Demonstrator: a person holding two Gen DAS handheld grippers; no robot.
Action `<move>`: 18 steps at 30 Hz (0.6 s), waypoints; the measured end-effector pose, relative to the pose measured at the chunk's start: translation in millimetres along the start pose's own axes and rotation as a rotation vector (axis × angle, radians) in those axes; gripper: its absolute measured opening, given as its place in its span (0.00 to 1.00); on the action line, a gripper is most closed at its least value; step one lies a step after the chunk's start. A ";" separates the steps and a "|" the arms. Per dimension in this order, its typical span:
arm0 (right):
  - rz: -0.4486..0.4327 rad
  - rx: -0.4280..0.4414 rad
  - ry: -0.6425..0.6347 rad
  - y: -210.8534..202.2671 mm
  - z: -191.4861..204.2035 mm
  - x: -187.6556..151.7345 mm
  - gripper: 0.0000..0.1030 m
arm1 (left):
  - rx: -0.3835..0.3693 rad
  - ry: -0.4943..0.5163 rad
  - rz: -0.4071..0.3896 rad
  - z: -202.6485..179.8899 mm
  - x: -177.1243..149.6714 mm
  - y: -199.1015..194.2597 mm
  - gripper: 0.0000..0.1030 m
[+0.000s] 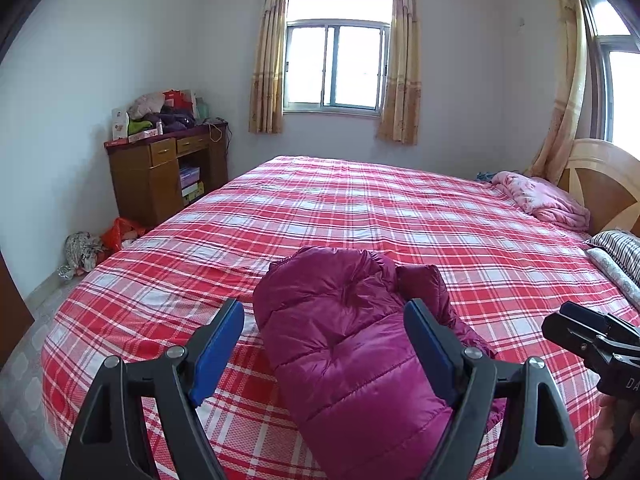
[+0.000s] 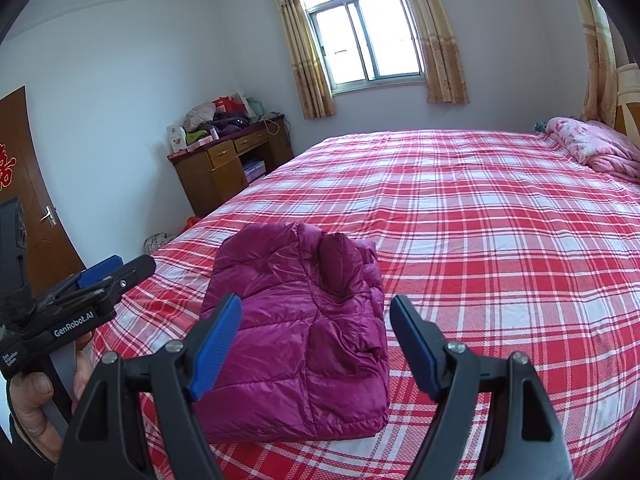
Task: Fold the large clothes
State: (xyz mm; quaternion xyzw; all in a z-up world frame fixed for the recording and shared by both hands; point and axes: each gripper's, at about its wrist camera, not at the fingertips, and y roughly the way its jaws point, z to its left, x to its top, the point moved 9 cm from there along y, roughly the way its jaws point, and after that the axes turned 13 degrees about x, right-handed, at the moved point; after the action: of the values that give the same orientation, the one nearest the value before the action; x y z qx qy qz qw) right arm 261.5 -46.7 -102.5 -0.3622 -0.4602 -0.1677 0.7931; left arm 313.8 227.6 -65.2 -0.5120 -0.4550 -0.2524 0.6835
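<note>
A magenta quilted down jacket (image 1: pixel 352 344) lies folded into a compact bundle on the red plaid bed (image 1: pixel 360 208), near its front edge. It also shows in the right wrist view (image 2: pixel 296 328). My left gripper (image 1: pixel 324 320) is open and empty, its blue pads either side of the bundle and above it. My right gripper (image 2: pixel 316 316) is open and empty, held just above the bundle's near end. The right gripper shows at the right edge of the left wrist view (image 1: pixel 592 336), and the left gripper at the left edge of the right wrist view (image 2: pixel 108 276).
A pink blanket (image 1: pixel 540 200) lies bunched at the wooden headboard (image 1: pixel 600 176). Striped pillows (image 1: pixel 620 252) sit at the bed's right edge. A wooden desk (image 1: pixel 168 168) piled with clothes stands by the far wall. Bags (image 1: pixel 100 240) lie on the floor beside the bed.
</note>
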 end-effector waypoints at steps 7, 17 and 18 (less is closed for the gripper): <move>-0.009 0.006 0.003 -3.3 1.8 2.7 0.77 | 0.003 -0.002 -0.002 -1.7 1.2 -0.3 0.80; 0.001 0.007 0.014 -2.5 -0.4 -1.2 0.77 | 0.016 -0.010 0.014 3.6 -2.6 6.2 0.81; 0.001 0.006 0.014 -2.7 -0.4 -1.4 0.77 | 0.022 -0.006 0.008 3.3 -3.0 5.8 0.81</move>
State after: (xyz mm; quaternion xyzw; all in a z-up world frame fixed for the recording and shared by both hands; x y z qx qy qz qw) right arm 259.4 -48.9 -102.7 -0.3586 -0.4550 -0.1685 0.7975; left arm 315.9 232.3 -70.3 -0.5071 -0.4579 -0.2432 0.6885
